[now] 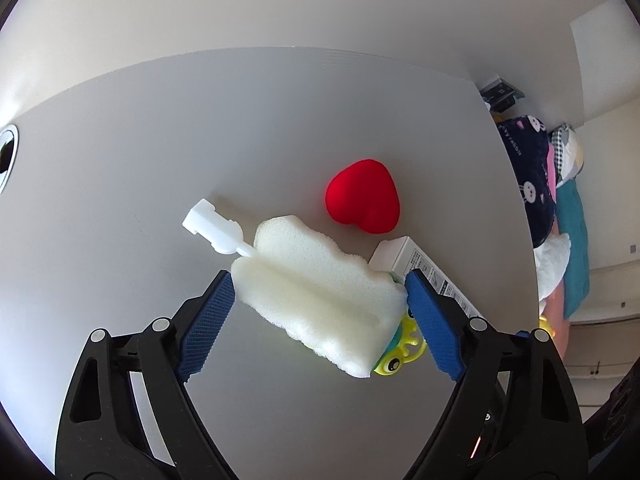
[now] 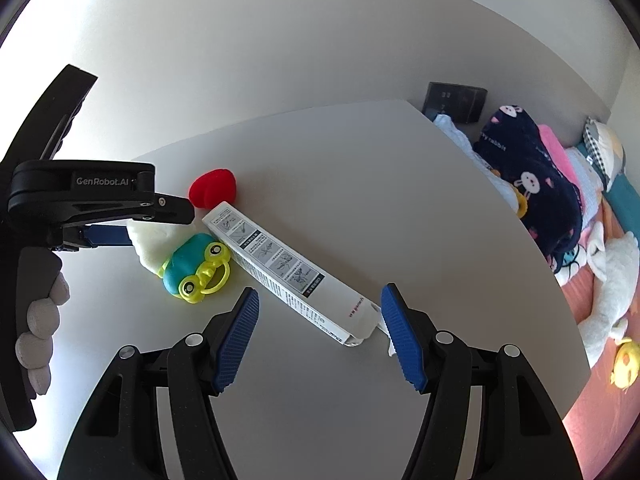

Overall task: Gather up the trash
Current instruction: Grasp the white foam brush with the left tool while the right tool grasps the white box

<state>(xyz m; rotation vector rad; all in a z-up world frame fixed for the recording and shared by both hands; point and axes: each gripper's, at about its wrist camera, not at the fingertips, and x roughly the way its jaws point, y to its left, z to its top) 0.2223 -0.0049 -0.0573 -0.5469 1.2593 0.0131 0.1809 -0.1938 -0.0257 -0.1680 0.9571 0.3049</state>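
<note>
A white foam brush head (image 1: 304,264) with a white plastic stub (image 1: 212,224) lies tilted over a teal and yellow frog toy (image 1: 394,360) on the grey table (image 1: 160,160). My left gripper (image 1: 319,276) straddles the foam. Its blue pad tips sit at the foam's two edges, and the foam does not look squeezed. A long white printed box (image 2: 288,272) lies diagonally beside the frog toy (image 2: 196,268). My right gripper (image 2: 320,290) stands open over the box's near end, with a gap between the left pad and the box. A red plush heart (image 2: 212,188) lies behind them.
The table's right edge runs close by, and past it is a pile of blankets and soft toys (image 2: 528,184). A round cable hole (image 1: 8,152) sits at the table's far left. A gloved hand (image 2: 40,320) holds the left gripper's handle.
</note>
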